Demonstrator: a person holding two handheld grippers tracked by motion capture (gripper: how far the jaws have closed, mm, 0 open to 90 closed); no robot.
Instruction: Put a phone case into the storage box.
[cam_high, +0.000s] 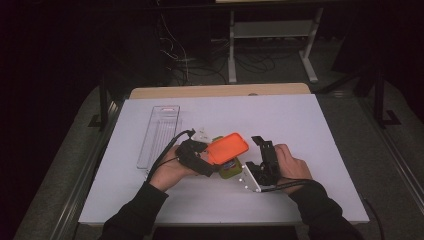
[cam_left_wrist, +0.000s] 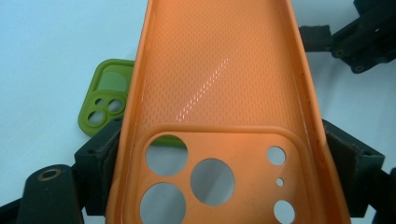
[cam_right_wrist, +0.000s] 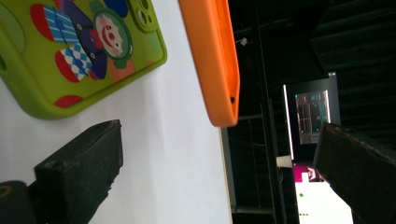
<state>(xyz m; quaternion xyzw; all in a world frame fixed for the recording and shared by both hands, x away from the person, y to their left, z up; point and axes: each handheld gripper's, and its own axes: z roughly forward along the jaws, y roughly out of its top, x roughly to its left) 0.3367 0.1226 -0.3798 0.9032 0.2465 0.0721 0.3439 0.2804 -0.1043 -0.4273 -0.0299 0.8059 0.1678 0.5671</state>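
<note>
An orange phone case is tilted up off the white table, and my left gripper is shut on its camera end. In the left gripper view the orange phone case shows its inner side, with a black pad pressed on each long edge. Under it lies a green phone case with a clown picture, flat on the table. My right gripper stands open just right of both cases. In the right gripper view the green phone case and the orange phone case's edge lie ahead of the open right gripper, which has nothing between its jaws.
A clear plastic tray lies lengthwise at the table's left. A small white object sits just beyond the left gripper. The white table has bare room on its right and far side. Dark floor, cables and desk legs lie beyond.
</note>
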